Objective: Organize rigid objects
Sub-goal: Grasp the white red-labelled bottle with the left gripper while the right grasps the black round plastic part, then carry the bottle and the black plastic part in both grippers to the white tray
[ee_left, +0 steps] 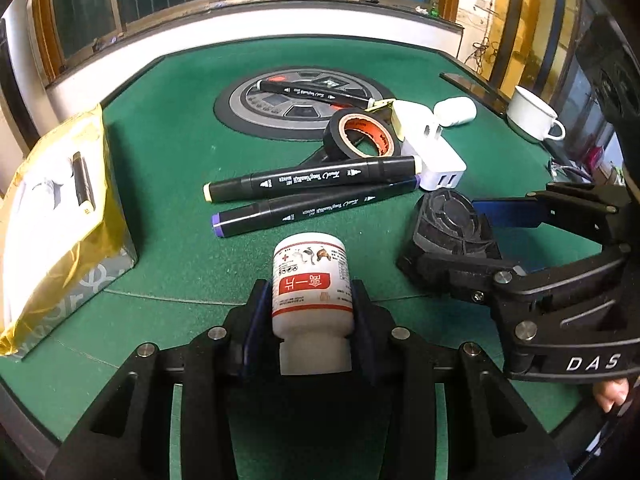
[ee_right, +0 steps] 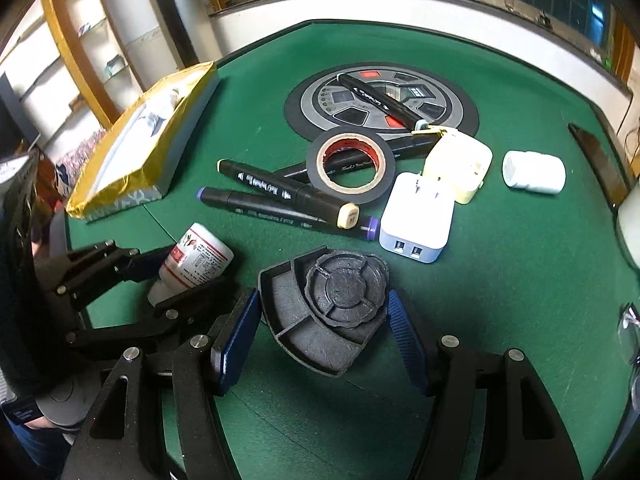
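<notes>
A person stands at a green felt table [ee_left: 168,152], holding a pair of tongs in each hand. The left gripper [ee_left: 312,300] pinches a small white pill bottle [ee_left: 310,284] between its blue pads, probably to carry it to the open gold-lined box [ee_left: 60,216], which lies off to this gripper's left. The bottle's long axis runs along the fingers: its cap sits back toward the hinge and its base points forward and away.

The right gripper [ee_right: 324,312] is closed on a black moulded plastic piece [ee_right: 326,304], wedge-shaped with a round raised hub. Its pointed end faces back toward the person, its broad side forward.

Ahead of both grippers lie two black markers [ee_left: 312,180] side by side, running left to right. Beyond them sit a roll of black tape [ee_left: 360,134] and a white charger plug [ee_right: 416,216].
</notes>
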